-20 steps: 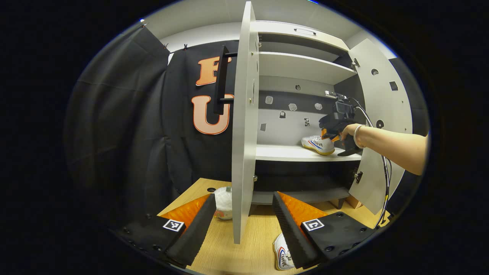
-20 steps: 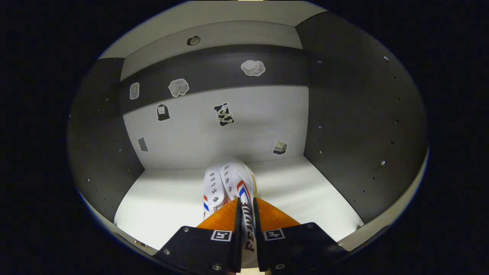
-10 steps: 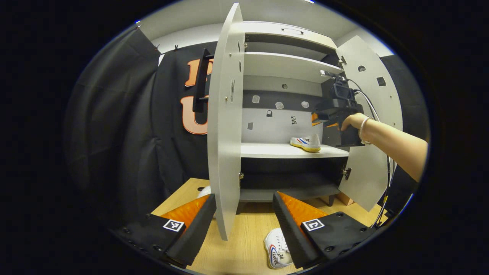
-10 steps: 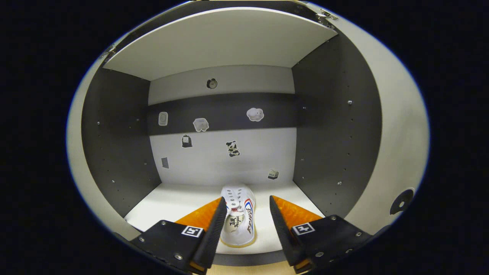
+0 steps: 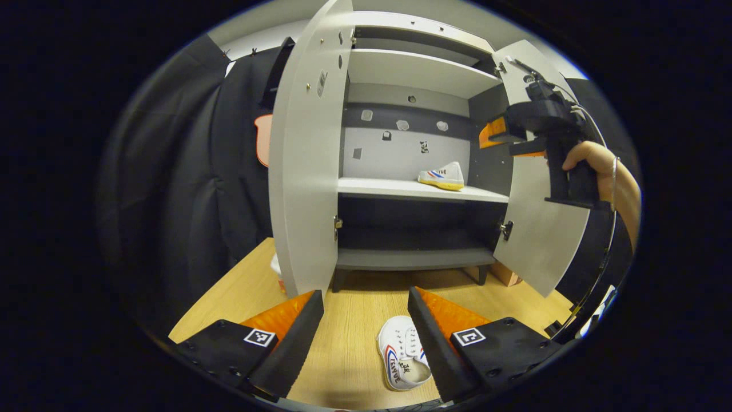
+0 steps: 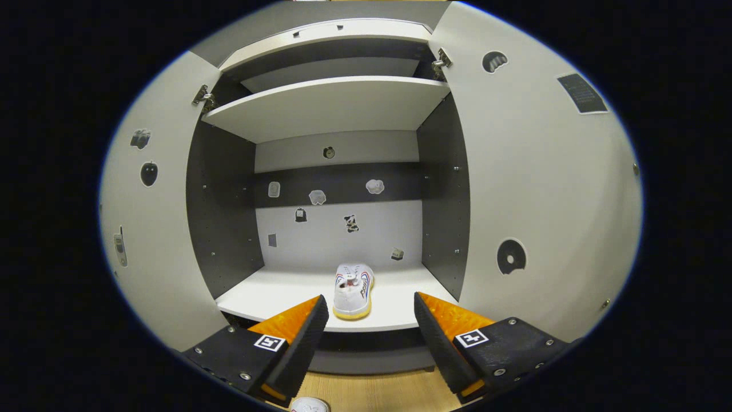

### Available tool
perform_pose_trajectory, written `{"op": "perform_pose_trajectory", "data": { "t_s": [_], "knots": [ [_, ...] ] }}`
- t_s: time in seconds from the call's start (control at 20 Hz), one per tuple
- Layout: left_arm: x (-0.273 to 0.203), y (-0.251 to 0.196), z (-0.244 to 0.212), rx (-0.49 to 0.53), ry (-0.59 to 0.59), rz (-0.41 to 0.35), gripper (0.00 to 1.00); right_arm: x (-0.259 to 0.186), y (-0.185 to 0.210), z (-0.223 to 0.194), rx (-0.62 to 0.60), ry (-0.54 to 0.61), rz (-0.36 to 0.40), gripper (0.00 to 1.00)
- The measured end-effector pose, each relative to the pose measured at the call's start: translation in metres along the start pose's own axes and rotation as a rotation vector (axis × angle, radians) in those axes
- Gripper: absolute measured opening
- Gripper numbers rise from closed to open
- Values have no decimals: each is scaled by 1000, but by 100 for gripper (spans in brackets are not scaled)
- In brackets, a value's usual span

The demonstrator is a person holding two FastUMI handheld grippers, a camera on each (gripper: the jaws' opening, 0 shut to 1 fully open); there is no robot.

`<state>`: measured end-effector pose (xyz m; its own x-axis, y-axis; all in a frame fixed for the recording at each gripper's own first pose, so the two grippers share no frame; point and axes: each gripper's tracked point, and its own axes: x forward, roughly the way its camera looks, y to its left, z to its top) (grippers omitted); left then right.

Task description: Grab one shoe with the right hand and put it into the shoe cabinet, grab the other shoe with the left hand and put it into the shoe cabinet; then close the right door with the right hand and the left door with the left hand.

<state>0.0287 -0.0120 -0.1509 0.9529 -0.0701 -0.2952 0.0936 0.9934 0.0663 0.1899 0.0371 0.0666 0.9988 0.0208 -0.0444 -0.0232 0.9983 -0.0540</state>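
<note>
One white shoe (image 6: 353, 283) with red and blue stripes rests on the middle shelf (image 6: 269, 294) of the shoe cabinet, toe to the back; it is also on that shelf (image 5: 389, 187) as the shoe (image 5: 441, 175) in the left gripper view. My right gripper (image 6: 369, 343) is open, outside the cabinet, level with that shelf's front; a hand holds this gripper (image 5: 503, 140) beside the right door (image 5: 543, 229). The other white shoe (image 5: 403, 357) lies on the wooden floor. My left gripper (image 5: 363, 343) is open just above it, the shoe partly behind one finger (image 5: 434, 337).
Both cabinet doors stand wide open: the left door (image 5: 303, 154) reaches out toward me, and the right door (image 6: 543, 189) flanks the right gripper. An upper shelf (image 6: 326, 106) and a dark lower compartment (image 5: 417, 229) are in the cabinet. Wooden floor (image 5: 240, 297) lies in front.
The right gripper let go of the shoe on the shelf, opened and drew back out of the cabinet. The left gripper moved back and tilted down toward the floor shoe.
</note>
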Motion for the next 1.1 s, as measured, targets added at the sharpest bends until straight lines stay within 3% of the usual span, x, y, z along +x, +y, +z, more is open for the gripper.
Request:
{"op": "perform_pose_trajectory", "data": {
  "t_s": [0.5,0.9,1.1],
  "knots": [
    [42,-15,-119,-9,294,-79,99,-80,-27,-15,-45,-63,-1,92],
    [55,-23,-200,27,510,-94,100,-108,-30,-5,-71,-99,7,92],
    [59,-25,-213,9,565,-115,98,-114,-32,-6,-63,-101,2,92]
  ]
}}
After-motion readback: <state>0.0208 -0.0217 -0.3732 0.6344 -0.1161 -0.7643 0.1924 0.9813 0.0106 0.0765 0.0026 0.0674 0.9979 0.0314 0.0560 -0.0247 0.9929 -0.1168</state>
